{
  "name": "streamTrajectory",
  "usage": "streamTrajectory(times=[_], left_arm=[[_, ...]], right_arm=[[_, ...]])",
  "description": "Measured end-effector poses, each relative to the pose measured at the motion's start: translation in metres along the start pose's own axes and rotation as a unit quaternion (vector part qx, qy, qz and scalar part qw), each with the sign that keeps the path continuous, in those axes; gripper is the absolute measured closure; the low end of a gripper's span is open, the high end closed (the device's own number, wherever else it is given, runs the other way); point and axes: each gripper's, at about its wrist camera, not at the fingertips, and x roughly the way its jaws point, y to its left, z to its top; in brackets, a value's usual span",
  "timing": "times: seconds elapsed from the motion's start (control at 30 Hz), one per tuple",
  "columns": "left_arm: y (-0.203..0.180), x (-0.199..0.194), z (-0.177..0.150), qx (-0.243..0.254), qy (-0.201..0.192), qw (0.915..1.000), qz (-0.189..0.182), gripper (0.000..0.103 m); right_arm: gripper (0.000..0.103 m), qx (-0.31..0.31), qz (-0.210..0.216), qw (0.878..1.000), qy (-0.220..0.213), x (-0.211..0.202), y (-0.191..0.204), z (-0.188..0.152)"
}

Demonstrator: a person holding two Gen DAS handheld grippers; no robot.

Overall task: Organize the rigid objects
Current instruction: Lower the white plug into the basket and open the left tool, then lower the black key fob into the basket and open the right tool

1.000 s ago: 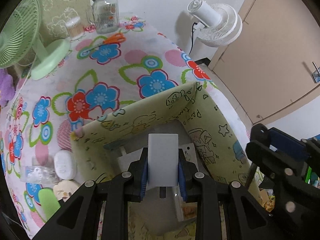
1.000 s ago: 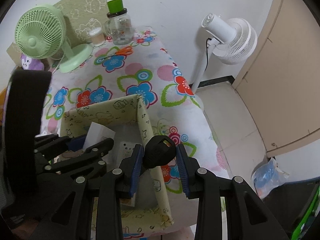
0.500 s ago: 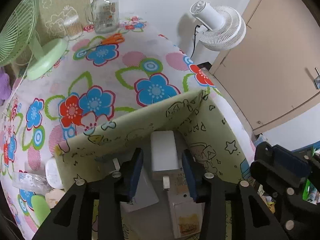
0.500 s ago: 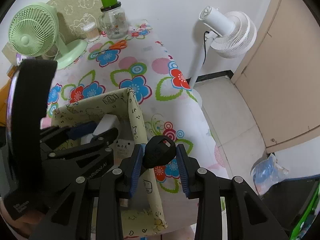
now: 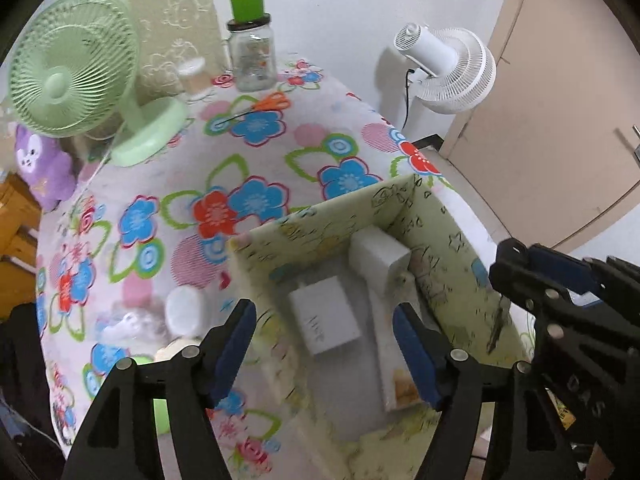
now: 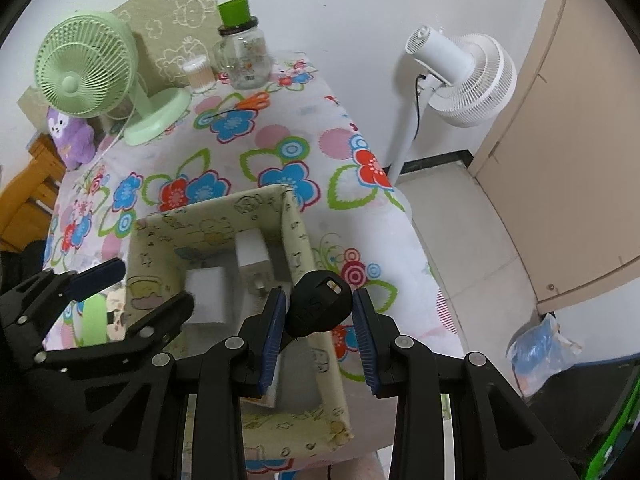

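Place: I'm working in a home room.
Signs: flowered tablecloth point(image 5: 256, 168), green desk fan point(image 5: 76, 80), plush toy point(image 5: 40, 168), standing fan point(image 6: 460, 76), door point(image 5: 560, 100).

Left tongs point(image 5: 322, 344) angled steeply downward, jaws opening with nothing between the pads, right tongs point(image 6: 318, 320) angled steeply downward, clamped on a black object point(image 6: 318, 304)

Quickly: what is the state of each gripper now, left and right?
Left gripper: jaws opening, nothing between them, above the storage box.
Right gripper: shut on the black key fob.
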Motion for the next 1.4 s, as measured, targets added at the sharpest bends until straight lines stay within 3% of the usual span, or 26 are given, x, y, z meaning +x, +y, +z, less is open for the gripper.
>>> streamTrajectory(times=[0.4,0.6,0.73,0.97,1.3,1.4], left_arm=[[0.034,-0.024,-0.042,-0.022,0.011,0.9993,0.027,0.017],[0.053,-0.020,-0.064,-0.044,0.029,0.9978,0.041,0.016],[0.071,-0.016,-0.074,-0.086,0.030,0.9946,0.049,0.016],[0.079,-0.006,-0.080,-0.098,0.045,0.9921,0.064,0.017],[0.088,0.014,-0.080,-0.107,0.064,0.9910,0.050,0.016],[0.090,0.013,-0.078,-0.104,0.063,0.9915,0.046,0.016]], right_arm=[[0.066,-0.038,0.028,0.999,0.015,0.001,0.044,-0.018],[0.066,-0.061,0.040,0.996,0.051,0.023,0.063,-0.031],[0.066,-0.073,0.050,0.993,0.074,0.042,0.076,-0.039],[0.067,-0.087,0.058,0.991,0.089,0.063,0.093,-0.040],[0.067,-0.080,0.066,0.990,0.100,0.075,0.095,-0.037],[0.056,-0.078,0.057,0.990,0.101,0.074,0.094,-0.036]])
